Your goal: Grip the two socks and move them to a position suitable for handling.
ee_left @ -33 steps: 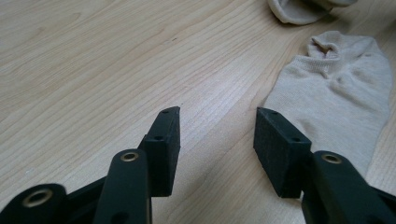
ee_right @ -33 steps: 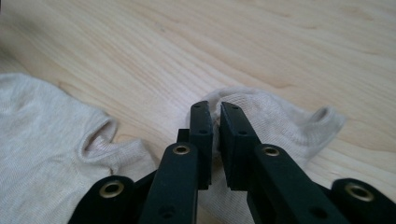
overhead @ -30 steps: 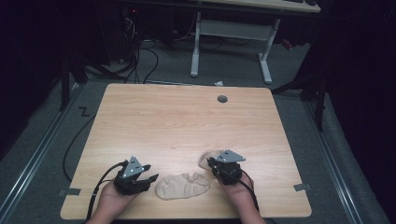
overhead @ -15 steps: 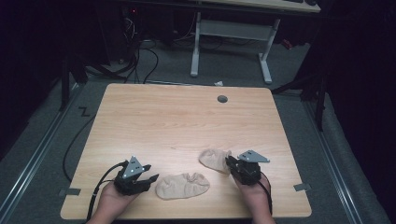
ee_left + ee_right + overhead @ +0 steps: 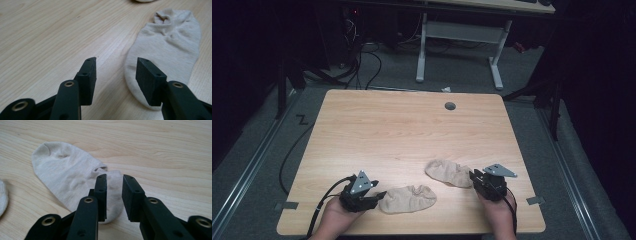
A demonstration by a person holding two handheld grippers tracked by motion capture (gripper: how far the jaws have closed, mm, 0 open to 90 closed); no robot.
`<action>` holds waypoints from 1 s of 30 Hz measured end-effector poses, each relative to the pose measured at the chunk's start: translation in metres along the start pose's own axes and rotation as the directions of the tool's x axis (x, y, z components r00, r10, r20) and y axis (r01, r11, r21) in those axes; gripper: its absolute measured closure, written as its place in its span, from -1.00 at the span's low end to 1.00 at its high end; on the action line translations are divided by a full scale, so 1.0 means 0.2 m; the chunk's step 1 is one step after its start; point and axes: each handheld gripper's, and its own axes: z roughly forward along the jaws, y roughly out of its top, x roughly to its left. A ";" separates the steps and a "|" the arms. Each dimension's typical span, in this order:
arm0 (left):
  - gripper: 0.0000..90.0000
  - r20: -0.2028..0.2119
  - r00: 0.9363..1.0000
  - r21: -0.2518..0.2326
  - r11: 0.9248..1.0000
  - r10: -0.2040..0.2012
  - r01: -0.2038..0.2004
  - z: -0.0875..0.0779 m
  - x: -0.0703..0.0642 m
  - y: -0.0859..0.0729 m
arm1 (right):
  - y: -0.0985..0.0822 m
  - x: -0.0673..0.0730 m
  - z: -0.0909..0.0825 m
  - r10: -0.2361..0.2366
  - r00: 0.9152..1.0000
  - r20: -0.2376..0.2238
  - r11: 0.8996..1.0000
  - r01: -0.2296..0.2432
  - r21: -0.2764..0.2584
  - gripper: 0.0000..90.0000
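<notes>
The wooden table (image 5: 402, 130) is carrying two beige socks lying flat near its front edge. My right gripper (image 5: 476, 180) is spreading its jaws over the heel of the right sock (image 5: 446, 173), pads clear of it. My left gripper (image 5: 379, 195) is sitting open, unloaded, at the left sock (image 5: 408, 198).

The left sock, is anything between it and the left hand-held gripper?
Nothing visible. The left hand-held gripper is open at the end of the sock, with bare table under its jaws.
</notes>
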 end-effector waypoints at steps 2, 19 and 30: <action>0.14 0.013 1.000 0.004 1.000 0.005 -0.005 0.01 -0.01 0.00 | 0.00 -0.01 0.00 0.006 1.000 -0.001 1.000 -0.006 0.014 0.68; 0.18 -0.027 1.000 0.047 0.999 0.011 -0.009 0.09 -0.02 0.01 | 0.04 0.11 0.21 -0.085 0.995 -0.050 0.988 0.091 0.127 0.93; 0.06 -0.045 0.996 -0.036 0.996 -0.082 0.081 0.05 0.05 0.07 | 0.09 0.10 0.16 -0.060 0.997 -0.057 0.998 0.061 0.027 0.72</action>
